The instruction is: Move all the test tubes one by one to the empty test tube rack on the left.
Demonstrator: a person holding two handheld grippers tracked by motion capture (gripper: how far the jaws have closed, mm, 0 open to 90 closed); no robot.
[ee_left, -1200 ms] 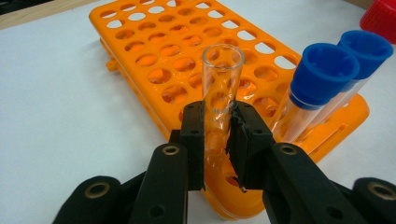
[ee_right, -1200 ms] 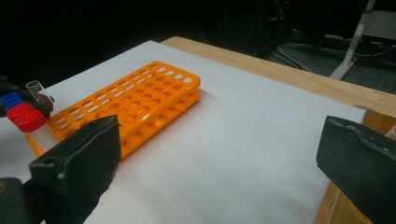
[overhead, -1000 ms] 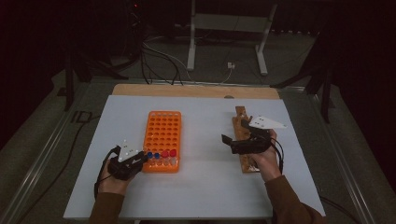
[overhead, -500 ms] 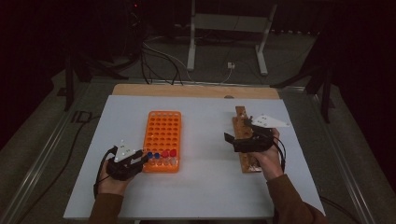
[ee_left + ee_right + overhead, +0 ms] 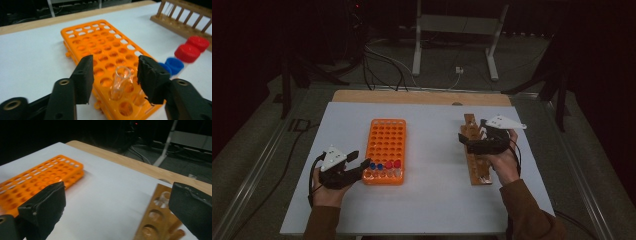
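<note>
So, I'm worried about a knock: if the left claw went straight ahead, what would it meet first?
Probably the clear uncapped tube standing in the orange rack, between the left claw's just-opened jaws.

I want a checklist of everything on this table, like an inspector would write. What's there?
Surface: white table with a wooden strip along its far edge.
Job's things: orange rack holds two blue-capped and two red-capped tubes in its near row; an uncapped clear tube stands in a rack hole. Wooden rack lies at the right.
Clutter: nothing seen.
Grippers: left gripper has just been opening, its jaws either side of the clear tube without touching it. Right gripper is open with nothing between its jaws, over the wooden rack.
Cables: a black cable trails from each gripper; more lie on the floor beyond.
Surroundings: dark room, a metal stand behind the table.
</note>
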